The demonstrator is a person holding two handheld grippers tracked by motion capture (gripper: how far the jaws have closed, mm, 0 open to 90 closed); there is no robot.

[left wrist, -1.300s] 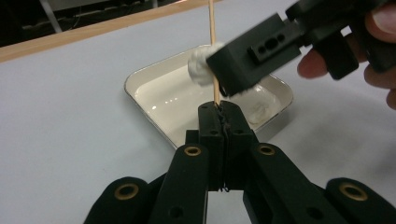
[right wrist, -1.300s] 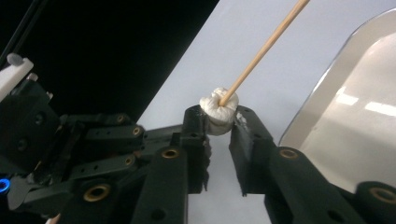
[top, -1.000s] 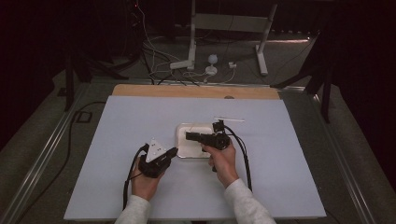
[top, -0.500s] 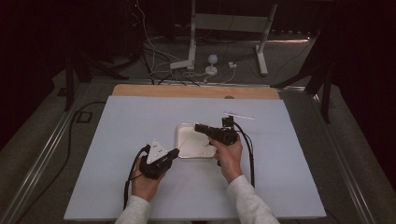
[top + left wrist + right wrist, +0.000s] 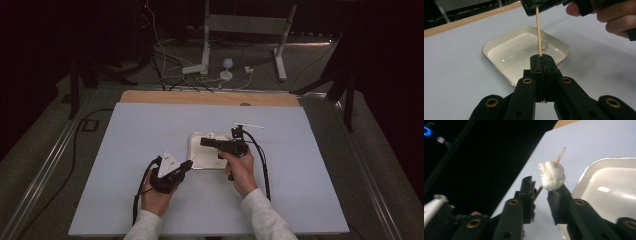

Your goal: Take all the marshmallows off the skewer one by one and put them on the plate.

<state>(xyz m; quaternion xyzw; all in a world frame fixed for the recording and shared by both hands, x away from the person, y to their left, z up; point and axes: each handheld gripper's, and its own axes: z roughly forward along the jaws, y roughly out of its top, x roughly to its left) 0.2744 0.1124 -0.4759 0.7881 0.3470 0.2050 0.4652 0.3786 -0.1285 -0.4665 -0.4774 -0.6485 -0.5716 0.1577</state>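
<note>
A white square tray [image 5: 205, 158] lies on the table's middle. My left gripper [image 5: 188, 164] sits just left of it, shut on the lower end of a thin wooden skewer [image 5: 539, 35] that rises steeply over the tray [image 5: 499, 47]. A white marshmallow-like lump [image 5: 551, 176] is threaded near the skewer's top, its tip poking out beyond. My right gripper [image 5: 202, 141] hovers over the tray pointing left; its jaws stand apart either side of the skewer [image 5: 537, 192], just below the lump. Another small white lump [image 5: 544, 45] rests in the tray.
The light grey mat [image 5: 125, 145] covers the table, with a wooden strip [image 5: 210, 97] along the far edge. Beyond it are cables and white stand legs [image 5: 205, 65] on the floor. Metal rails [image 5: 45, 165] run down both sides.
My right gripper rose a little over the tray and has come back left, now at the skewer's top. The left hand has stayed put.
</note>
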